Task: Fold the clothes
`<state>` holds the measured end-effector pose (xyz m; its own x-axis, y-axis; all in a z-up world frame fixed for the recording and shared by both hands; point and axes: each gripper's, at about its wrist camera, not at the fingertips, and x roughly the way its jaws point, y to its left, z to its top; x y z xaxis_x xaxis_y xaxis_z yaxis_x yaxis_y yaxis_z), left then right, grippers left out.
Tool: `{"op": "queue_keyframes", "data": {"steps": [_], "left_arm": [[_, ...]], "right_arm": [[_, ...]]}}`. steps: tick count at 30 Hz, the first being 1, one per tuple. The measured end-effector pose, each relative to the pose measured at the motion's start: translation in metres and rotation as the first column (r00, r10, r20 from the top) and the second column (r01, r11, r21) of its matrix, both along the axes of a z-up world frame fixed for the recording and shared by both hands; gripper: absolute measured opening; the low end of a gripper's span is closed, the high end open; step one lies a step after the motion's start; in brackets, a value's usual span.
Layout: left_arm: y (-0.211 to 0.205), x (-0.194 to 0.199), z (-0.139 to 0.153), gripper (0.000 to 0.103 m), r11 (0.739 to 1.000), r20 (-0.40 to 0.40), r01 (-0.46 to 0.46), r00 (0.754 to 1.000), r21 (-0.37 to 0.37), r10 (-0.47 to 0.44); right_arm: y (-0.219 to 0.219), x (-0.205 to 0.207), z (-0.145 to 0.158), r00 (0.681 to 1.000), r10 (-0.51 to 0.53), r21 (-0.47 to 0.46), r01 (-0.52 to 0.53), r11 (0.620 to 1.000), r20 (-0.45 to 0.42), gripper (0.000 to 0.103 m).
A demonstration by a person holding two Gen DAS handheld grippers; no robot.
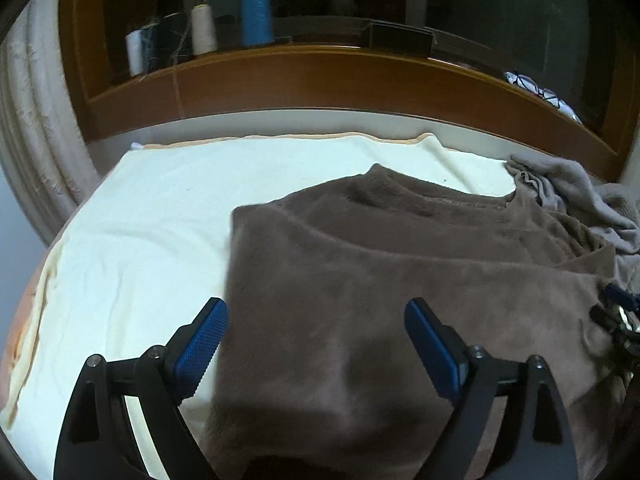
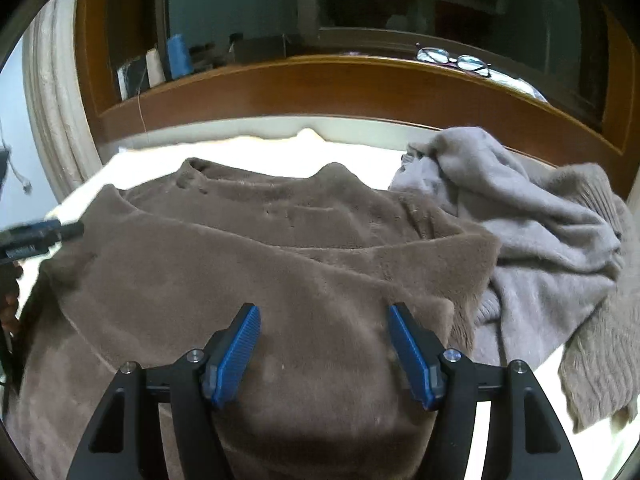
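A fuzzy brown sweater [image 1: 380, 264] [image 2: 248, 272] lies on the white-covered table, its neckline toward the far side and its sleeves folded across the body. My left gripper [image 1: 316, 308] hovers open over the sweater's left edge, blue pads wide apart with nothing between them. My right gripper [image 2: 324, 314] is open above the sweater's lower middle, empty too. The right gripper's tip [image 1: 618, 312] shows at the right edge of the left wrist view; the left gripper's finger [image 2: 36, 234] shows at the left of the right wrist view.
A crumpled grey knit sweater [image 2: 532, 236] [image 1: 576, 188] lies to the right, touching the brown one. The white cloth [image 1: 140, 220] covers the table to the left. Behind stands a wooden shelf [image 1: 320, 76] with thread cones [image 1: 256, 18] and glasses [image 2: 456, 60].
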<state>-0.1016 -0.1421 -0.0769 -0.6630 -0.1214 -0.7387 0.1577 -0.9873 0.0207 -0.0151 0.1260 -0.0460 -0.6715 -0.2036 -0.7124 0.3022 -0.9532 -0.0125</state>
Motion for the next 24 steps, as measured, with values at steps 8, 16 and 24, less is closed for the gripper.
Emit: {"op": "queue_keyframes", "data": {"steps": [8,16,24], "left_arm": [[-0.023,-0.029,-0.040,0.098,0.998,0.090,-0.043,0.995,0.040,0.039],[-0.025,-0.026,-0.028,0.099,0.996,0.103,-0.056,0.993,0.068,0.049],[-0.002,-0.052,-0.006,0.099,0.999,0.050,-0.017,0.999,0.029,0.016]], "right_arm": [[0.006,-0.015,-0.025,0.998,0.014,0.003,-0.014,1.000,0.060,0.070],[0.004,-0.009,-0.017,0.999,-0.001,0.004,0.001,1.000,0.051,0.072],[-0.006,-0.025,-0.002,1.000,-0.007,0.038,0.007,0.999,0.002,0.074]]}}
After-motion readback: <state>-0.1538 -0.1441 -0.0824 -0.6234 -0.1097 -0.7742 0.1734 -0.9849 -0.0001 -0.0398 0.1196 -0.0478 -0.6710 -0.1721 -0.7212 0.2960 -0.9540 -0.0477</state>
